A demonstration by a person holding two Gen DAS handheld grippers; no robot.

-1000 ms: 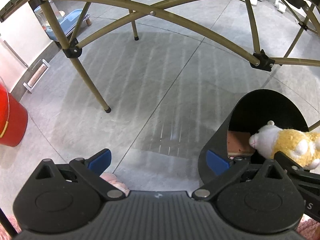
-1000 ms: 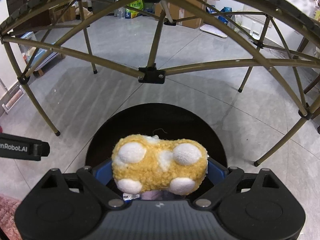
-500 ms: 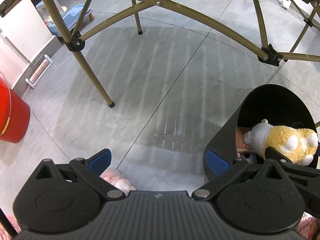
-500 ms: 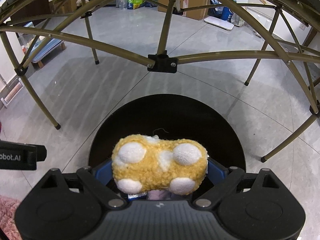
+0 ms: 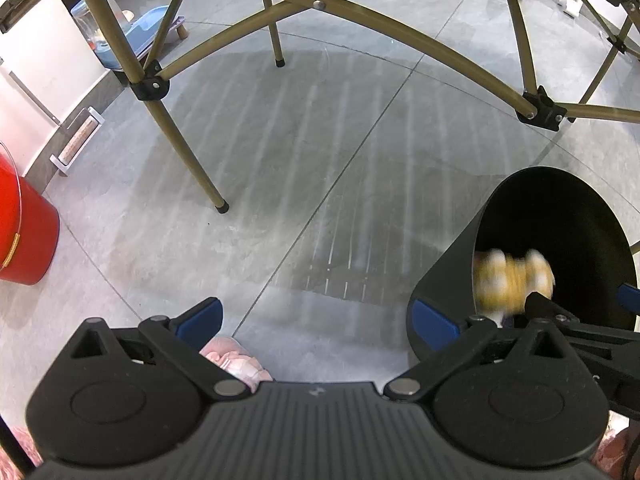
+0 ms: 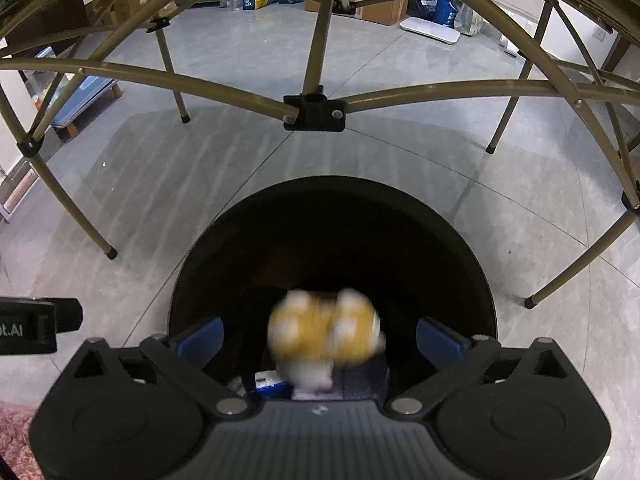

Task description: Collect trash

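A yellow and white plush toy [image 6: 324, 332] shows as a motion blur inside the mouth of the black round bin [image 6: 332, 216], clear of both blue pads. My right gripper [image 6: 320, 340] hangs over the bin's near rim with its jaws opening wide and no pad touching the toy. In the left wrist view the same blurred plush toy [image 5: 512, 280] is falling inside the black bin [image 5: 444, 276]. My left gripper [image 5: 316, 316] stands open over the grey floor, its right pad [image 5: 430, 316] in front of the bin's outer wall, with nothing between the fingers.
Folding table legs [image 5: 188, 152] and cross bars [image 6: 314, 114] stand over the tiled floor. A red bucket [image 5: 22, 236] sits at the far left. Pink fabric [image 5: 236, 364] lies under the left gripper. Other trash [image 6: 272, 384] lies in the bin's bottom. Boxes and bags line the far wall.
The right gripper's jaws spread apart and let go of the plush toy, which now drops blurred into the bin. The left gripper stayed where it was.
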